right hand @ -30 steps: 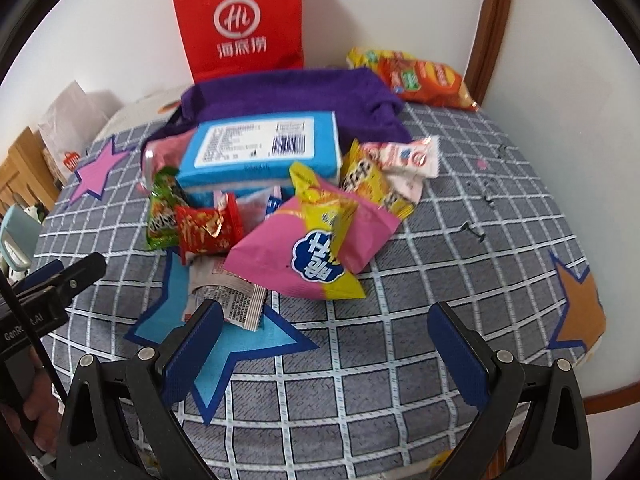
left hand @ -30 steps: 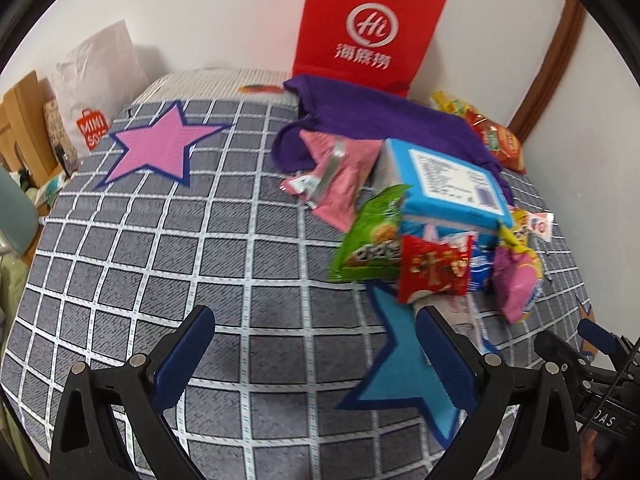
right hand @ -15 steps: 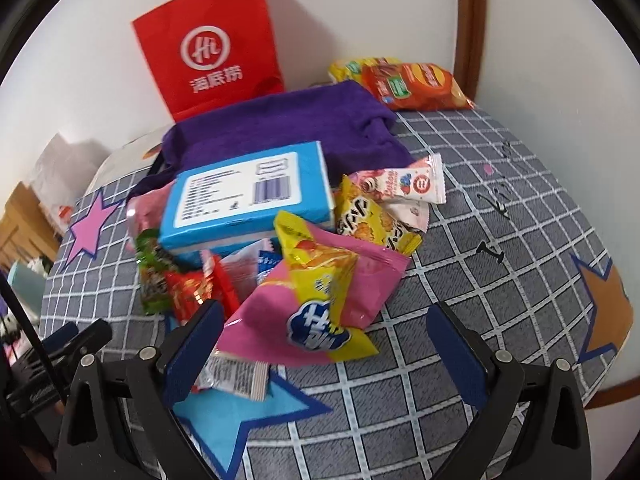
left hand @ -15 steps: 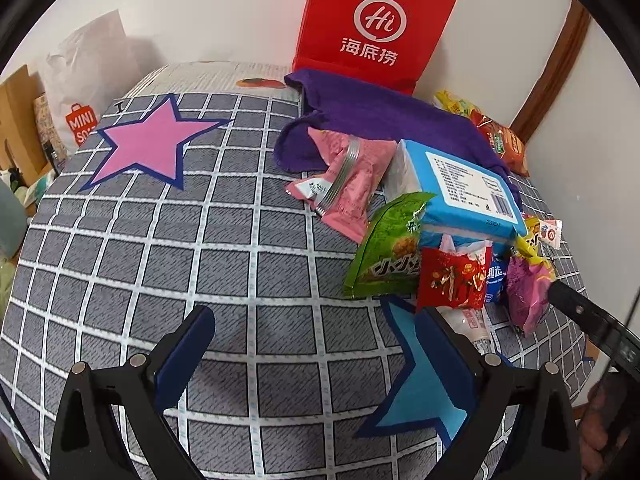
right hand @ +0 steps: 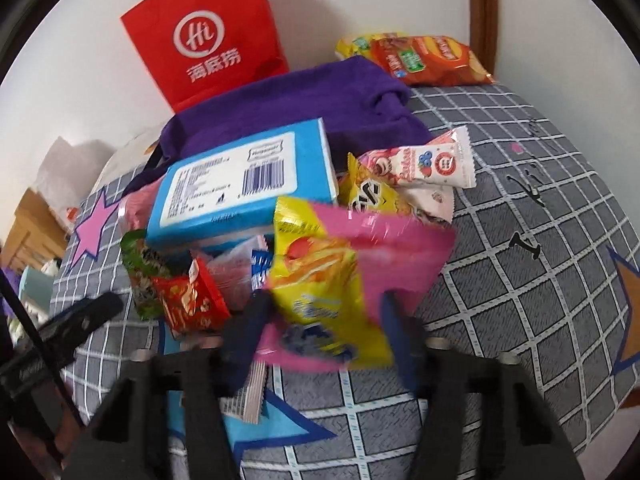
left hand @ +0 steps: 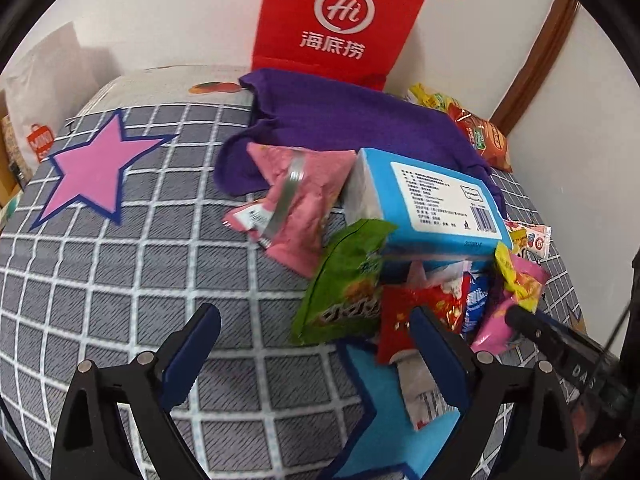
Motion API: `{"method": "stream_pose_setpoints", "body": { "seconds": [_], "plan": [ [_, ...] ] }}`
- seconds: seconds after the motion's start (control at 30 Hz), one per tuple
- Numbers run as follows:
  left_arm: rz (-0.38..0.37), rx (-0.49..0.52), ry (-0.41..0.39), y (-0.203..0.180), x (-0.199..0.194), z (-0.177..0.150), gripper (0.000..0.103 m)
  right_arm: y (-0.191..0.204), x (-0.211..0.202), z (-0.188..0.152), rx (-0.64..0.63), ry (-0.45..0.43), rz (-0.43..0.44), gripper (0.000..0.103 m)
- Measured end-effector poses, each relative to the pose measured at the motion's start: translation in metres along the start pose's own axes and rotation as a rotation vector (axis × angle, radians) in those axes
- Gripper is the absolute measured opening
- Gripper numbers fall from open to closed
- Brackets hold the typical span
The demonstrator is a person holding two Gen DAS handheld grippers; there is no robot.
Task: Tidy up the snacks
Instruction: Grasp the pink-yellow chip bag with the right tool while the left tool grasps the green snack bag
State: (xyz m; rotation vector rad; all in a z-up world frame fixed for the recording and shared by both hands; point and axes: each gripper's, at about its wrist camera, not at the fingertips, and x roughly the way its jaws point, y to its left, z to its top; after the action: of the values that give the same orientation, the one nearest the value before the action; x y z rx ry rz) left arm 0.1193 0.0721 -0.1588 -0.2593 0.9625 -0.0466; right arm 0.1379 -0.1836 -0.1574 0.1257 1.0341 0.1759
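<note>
On the grey checked bedspread with its pink star patch, the left gripper hovers with its blue-padded fingers spread wide and nothing between them, low above the cloth and just in front of the snack heap. From left to right in the left wrist view lie a pink crinkled snack bag, a green snack packet leaning against a blue rectangular box with a barcode label, and a small red snack packet that sits directly ahead of the gripper's right finger. Behind the heap a purple cloth spreads below a red paper bag with a white logo standing at the wall, with an orange chip bag in the far corner. In the right wrist view the right gripper has its fingers partly drawn in on either side of the pink and yellow snack bag; the frame is blurred, so whether they touch it cannot be told. A white strawberry-print wrapper lies behind that bag.
</note>
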Motion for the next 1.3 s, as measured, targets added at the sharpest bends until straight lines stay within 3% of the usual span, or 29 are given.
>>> {"method": "stream_pose_setpoints", "body": {
  "seconds": [0.17,0.3,0.5,0.67,0.7,0.73,0.83,1.3],
  "plan": [
    [0.011,-0.005,0.028,-0.004,0.019,0.008,0.094,-0.013,-0.001,0.0,0.015,0.014,0.023,0.046],
    [0.016,-0.014,0.049,-0.005,0.032,0.01,0.087,-0.02,0.003,0.003,0.031,0.019,0.03,0.062],
    [0.024,-0.013,0.062,-0.006,0.044,0.01,0.078,-0.022,0.008,0.01,0.051,0.007,0.044,0.065],
    [-0.015,-0.003,0.064,-0.009,0.043,0.013,0.048,-0.012,0.013,0.012,0.01,0.0,0.01,0.067],
    [-0.017,0.002,0.064,-0.009,0.042,0.013,0.045,-0.01,0.012,0.012,-0.001,-0.004,0.002,0.064],
    [-0.009,0.007,0.064,-0.01,0.042,0.014,0.044,-0.009,0.011,0.012,-0.009,-0.007,0.001,0.054],
    [0.006,0.019,0.058,-0.011,0.037,0.012,0.043,-0.007,0.007,0.01,-0.03,-0.006,0.0,0.045],
    [0.005,-0.006,-0.013,0.004,-0.015,0.001,0.043,-0.004,-0.042,-0.006,-0.054,-0.057,0.02,0.038]
  ]
}}
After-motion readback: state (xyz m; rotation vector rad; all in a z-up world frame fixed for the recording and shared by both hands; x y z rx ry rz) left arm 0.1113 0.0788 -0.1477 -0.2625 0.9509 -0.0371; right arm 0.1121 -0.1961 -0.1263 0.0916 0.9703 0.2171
